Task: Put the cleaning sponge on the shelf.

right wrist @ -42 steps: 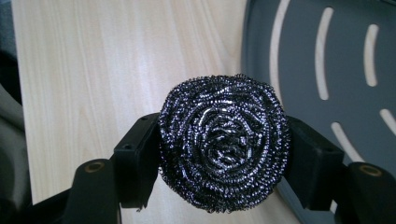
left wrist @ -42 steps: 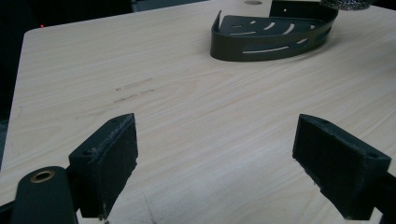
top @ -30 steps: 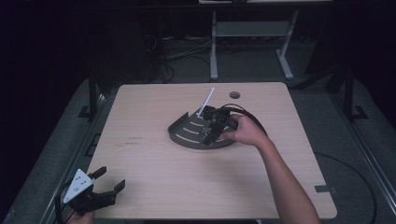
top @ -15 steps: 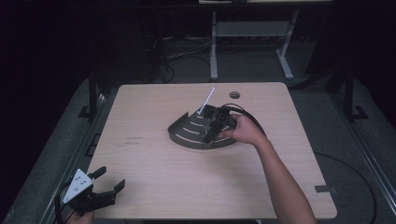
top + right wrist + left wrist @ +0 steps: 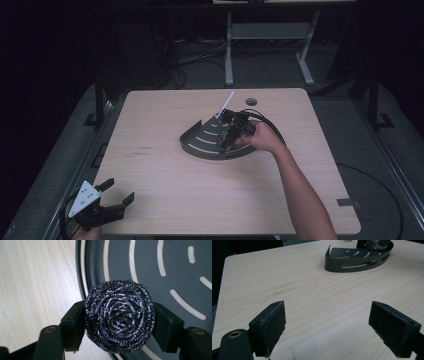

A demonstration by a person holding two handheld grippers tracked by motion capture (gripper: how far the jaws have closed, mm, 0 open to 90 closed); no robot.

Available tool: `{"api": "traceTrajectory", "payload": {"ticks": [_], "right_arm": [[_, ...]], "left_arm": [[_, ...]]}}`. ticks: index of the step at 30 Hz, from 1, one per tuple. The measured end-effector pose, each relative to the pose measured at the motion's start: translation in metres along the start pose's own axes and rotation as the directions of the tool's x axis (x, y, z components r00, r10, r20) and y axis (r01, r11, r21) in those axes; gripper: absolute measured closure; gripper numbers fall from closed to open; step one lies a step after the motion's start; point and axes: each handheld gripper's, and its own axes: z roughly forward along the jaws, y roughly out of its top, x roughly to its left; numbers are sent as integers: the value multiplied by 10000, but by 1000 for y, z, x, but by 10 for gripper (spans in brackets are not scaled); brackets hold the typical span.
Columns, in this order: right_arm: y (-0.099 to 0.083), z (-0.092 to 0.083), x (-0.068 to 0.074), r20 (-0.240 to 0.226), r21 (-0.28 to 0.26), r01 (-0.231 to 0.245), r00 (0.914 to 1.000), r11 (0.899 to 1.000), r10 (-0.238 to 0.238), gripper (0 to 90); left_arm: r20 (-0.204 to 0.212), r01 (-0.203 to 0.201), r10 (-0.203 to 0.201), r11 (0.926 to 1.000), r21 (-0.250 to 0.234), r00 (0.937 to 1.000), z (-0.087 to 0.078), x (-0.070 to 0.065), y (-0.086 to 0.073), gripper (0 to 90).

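Steel wool, a round scouring pad (image 5: 120, 315), sits pinched between the right gripper (image 5: 119, 322) jaws above the dark slotted rack (image 5: 150, 270), its coiled face toward the camera, no long axis. The left gripper (image 5: 102, 202) hangs spread, empty, at the table (image 5: 165, 175) corner.

Right gripper (image 5: 226, 140) with steel scourer (image 5: 120, 315) — lower, over slotted tray (image 5: 200, 142)

From my remote station I am looking at a light wooden table (image 5: 165, 175) with a round cable hole (image 5: 251, 101) near its far edge and faint dark scuff marks (image 5: 141, 151), standing on grey carpet (image 5: 65, 160) before a white metal frame (image 5: 270, 35) and loose floor cables (image 5: 200, 60).
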Motion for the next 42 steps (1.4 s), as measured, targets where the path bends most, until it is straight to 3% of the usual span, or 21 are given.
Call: {"api": "traceTrajectory", "payload": {"ticks": [9,19,34,42], "right_arm": [[2,8,-7,2,45,-96,10000,9999,96,335],[1,18,-18,53,58,-550,9985,9985,550,335],[1,31,-27,375,131,-858,9956,9962,853,334],[1,36,-30,231,218,-957,9952,9952,951,331]], "left_arm": [[32,-17,17,10000,26,10000,1,0,0,133],[34,-48,48,10000,38,10000,1,0,0,133],[27,-4,4,10000,-1,10000,1,0,0,133],[34,13,-13,10000,-10,10000,1,1,0,133]]}}
